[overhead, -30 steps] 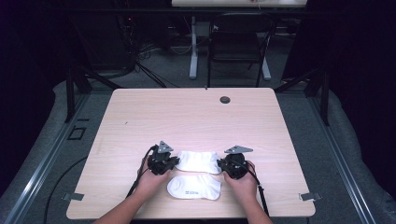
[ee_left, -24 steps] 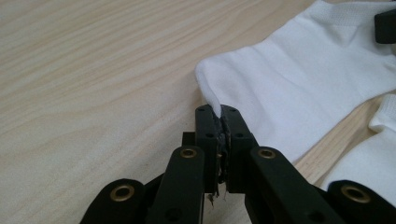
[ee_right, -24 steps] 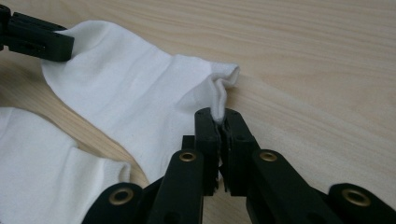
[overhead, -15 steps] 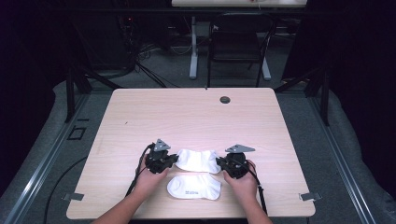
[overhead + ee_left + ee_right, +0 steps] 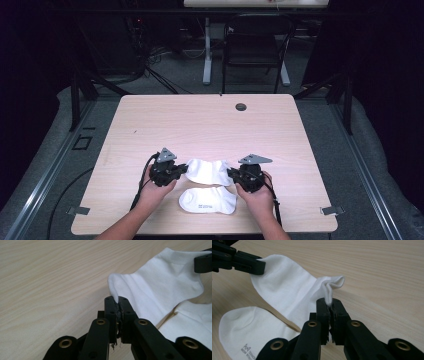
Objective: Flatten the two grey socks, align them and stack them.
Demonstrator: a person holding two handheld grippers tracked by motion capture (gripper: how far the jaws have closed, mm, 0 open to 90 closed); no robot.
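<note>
Both tools are pinched tight on opposite ends of the upper sock (image 5: 209, 171): left tool (image 5: 181, 170), right tool (image 5: 232, 174). It's stretched flat above the second sock (image 5: 207, 200) on the table (image 5: 200, 125), probably for stacking.

Wooden table (image 5: 210, 125), two white socks (image 5: 207, 200)

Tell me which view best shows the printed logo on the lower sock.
The right gripper view: the logo prints dark and close on the lower sock. The high view shows it as a faint mark. The left gripper view catches a blank corner of that sock.
</note>
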